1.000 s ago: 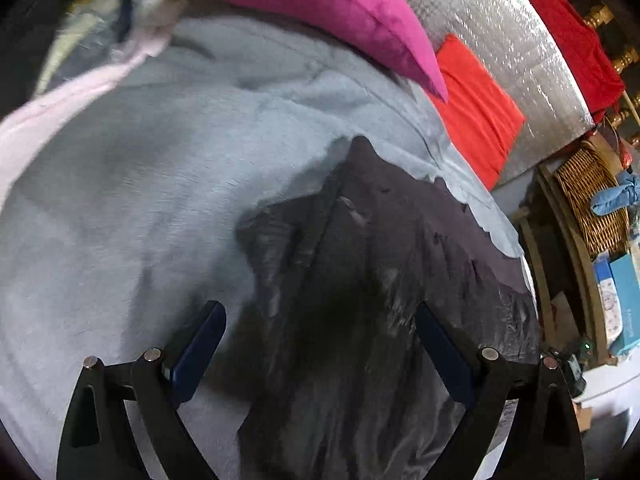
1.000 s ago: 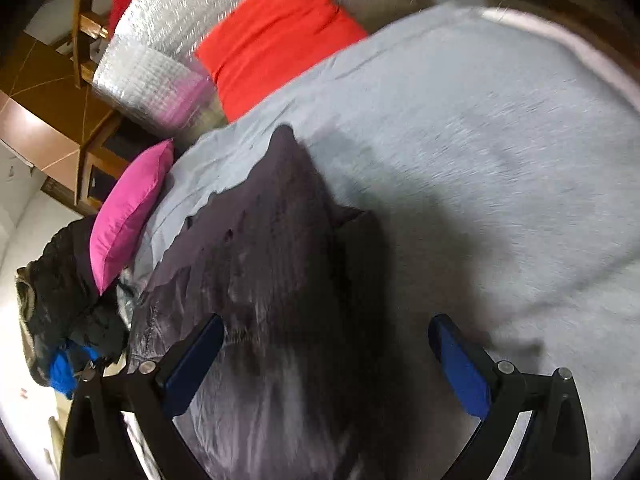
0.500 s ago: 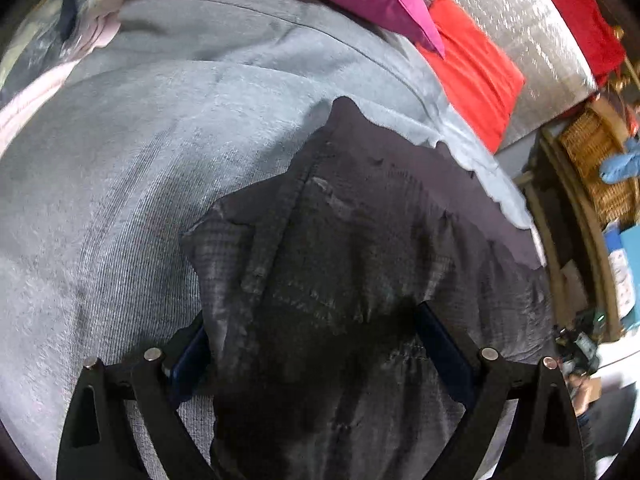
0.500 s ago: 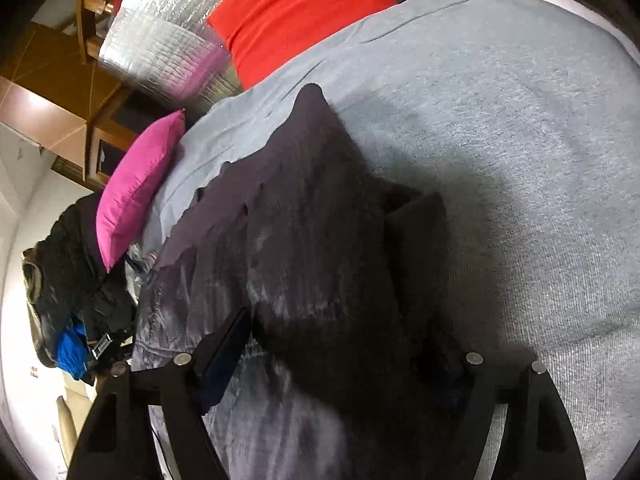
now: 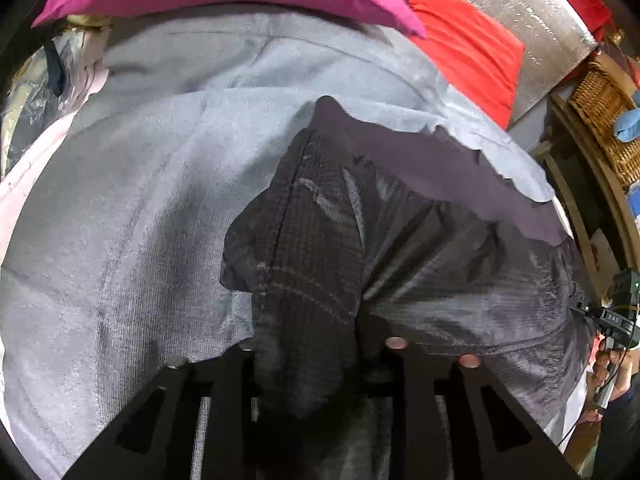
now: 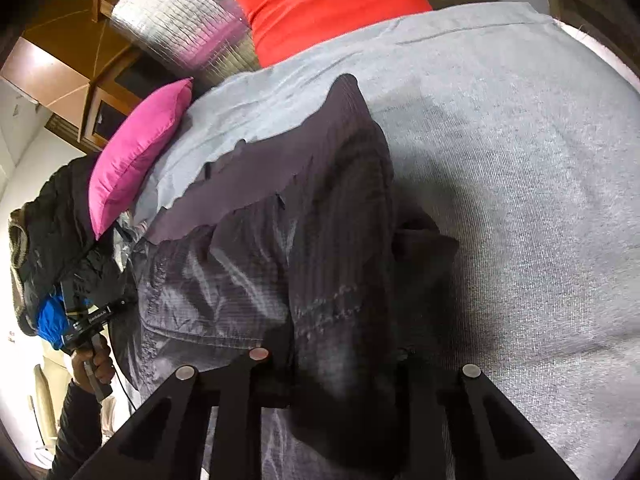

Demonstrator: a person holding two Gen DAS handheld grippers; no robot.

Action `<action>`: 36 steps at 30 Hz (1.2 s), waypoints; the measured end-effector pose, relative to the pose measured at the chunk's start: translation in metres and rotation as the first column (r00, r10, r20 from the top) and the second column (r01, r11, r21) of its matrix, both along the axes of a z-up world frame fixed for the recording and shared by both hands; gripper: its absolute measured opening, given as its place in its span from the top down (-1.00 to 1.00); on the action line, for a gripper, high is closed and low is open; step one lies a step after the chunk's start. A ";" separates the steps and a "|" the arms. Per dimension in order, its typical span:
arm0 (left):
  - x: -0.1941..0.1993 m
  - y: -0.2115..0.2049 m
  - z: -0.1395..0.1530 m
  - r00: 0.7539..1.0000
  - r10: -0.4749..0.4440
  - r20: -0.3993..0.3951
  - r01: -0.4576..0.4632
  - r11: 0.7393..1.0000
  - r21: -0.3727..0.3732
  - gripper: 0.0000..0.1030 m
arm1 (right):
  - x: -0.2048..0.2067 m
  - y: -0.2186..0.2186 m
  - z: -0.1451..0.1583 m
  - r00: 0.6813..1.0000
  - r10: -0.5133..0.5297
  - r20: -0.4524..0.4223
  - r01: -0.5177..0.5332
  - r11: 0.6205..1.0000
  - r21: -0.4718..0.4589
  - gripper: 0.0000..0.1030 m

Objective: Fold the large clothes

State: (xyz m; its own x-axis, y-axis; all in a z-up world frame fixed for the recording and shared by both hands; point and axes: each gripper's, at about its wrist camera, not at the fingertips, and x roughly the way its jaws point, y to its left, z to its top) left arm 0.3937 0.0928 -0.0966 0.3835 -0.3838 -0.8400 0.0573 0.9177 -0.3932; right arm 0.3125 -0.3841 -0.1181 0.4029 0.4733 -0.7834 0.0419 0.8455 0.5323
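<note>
Dark garment (image 5: 400, 240) bunches between both grippers' closing jaws, seemingly already pinched, on grey sheet (image 5: 140, 200).

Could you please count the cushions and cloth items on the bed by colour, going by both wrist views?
Pink cushion: 1
Red cushion: 1
Silver quilted cushion: 1
Dark garment: 1
Grey bedcover: 1
Total: 5
</note>
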 end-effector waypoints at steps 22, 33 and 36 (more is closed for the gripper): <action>-0.014 -0.014 0.075 0.987 -0.027 0.161 0.011 0.995 0.100 0.67 | -0.018 0.035 0.063 0.985 0.093 0.146 -0.079 0.992 -0.096 0.65; -0.080 -0.011 0.200 0.924 -0.023 0.381 -0.013 0.996 0.090 0.68 | -0.091 0.045 0.189 0.931 0.141 0.337 -0.077 0.977 -0.197 0.71; -0.104 -0.010 0.222 0.902 -0.025 0.431 -0.010 0.997 0.080 0.68 | -0.119 0.038 0.215 0.914 0.132 0.385 -0.057 0.978 -0.200 0.71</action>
